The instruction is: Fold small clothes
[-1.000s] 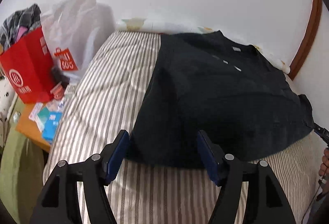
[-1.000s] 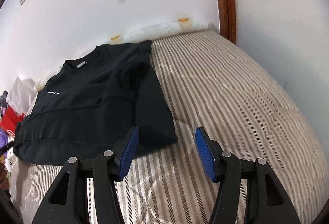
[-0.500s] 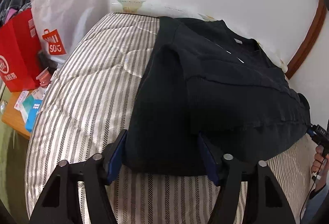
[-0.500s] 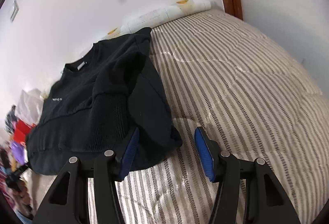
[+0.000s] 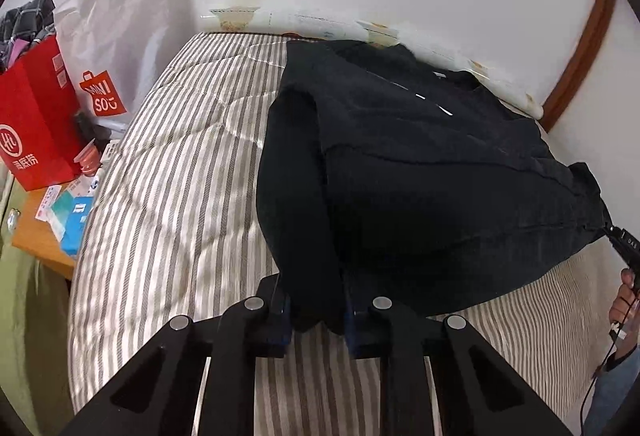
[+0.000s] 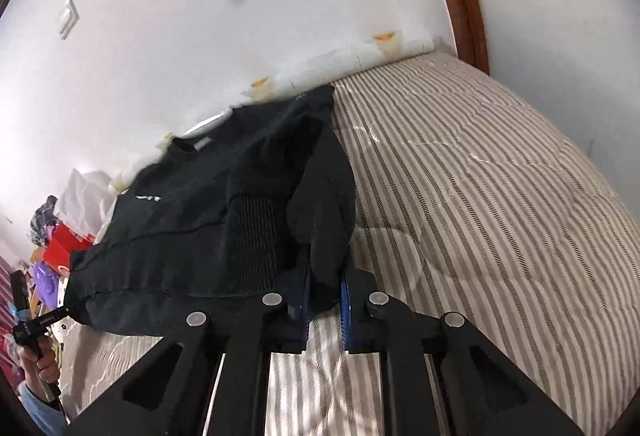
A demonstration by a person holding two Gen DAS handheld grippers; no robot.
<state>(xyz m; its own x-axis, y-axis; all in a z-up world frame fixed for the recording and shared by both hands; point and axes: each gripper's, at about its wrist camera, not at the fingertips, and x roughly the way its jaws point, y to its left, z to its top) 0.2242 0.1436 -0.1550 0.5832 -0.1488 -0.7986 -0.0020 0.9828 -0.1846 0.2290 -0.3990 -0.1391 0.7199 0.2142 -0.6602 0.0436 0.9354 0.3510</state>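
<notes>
Lying on the striped bed [image 5: 168,195], black sweatshirt [image 5: 420,171] with its hem at 6 o'clock — left gripper [image 5: 316,310] and right gripper [image 6: 324,306] have just closed, each clamping a hem corner. Risk: a thin bite slips under uneven lift — skewed fold.

Sweatshirt [image 5: 420,171] lies on bed [image 5: 180,171], collar toward wall; side table [image 5: 40,240] with bags [image 5: 36,123] stands left of bed.

Striped bed cover [image 5: 180,195], red paper bag [image 5: 36,123], white Miniso bag [image 5: 116,47], wall switch [image 6: 67,19]
</notes>
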